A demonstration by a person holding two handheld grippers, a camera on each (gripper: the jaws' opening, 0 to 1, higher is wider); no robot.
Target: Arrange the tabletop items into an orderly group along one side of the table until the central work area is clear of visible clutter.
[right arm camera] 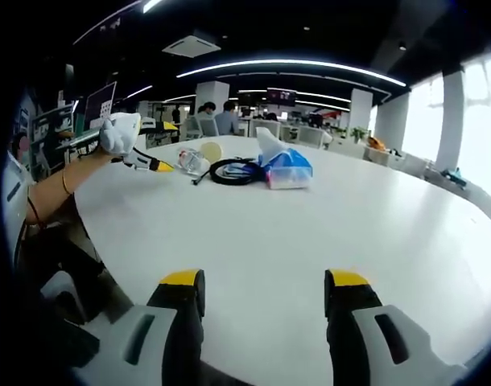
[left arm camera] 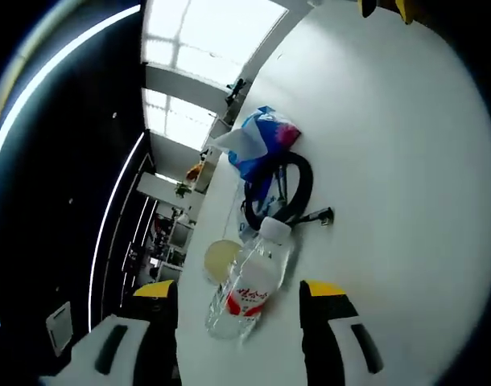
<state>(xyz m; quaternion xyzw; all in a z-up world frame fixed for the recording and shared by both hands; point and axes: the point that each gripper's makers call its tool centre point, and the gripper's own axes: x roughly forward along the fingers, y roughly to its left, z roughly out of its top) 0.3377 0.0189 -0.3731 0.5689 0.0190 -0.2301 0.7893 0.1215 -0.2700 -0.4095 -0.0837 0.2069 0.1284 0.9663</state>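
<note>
Here, the open left claw (left arm camera: pixel 239 299) brackets a water bottle (left arm camera: pixel 249 283) lying near the table (right arm camera: pixel 310 225) edge, while the right claw (right arm camera: pixel 264 289) hovers open.

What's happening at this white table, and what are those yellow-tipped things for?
A person is tidying the table with a hand-held claw in each hand. The left claw, open, is around a clear water bottle lying near the table's edge, beside a coiled black cable, a blue tissue pack and a small round lid. The right claw hangs open over bare tabletop.
</note>
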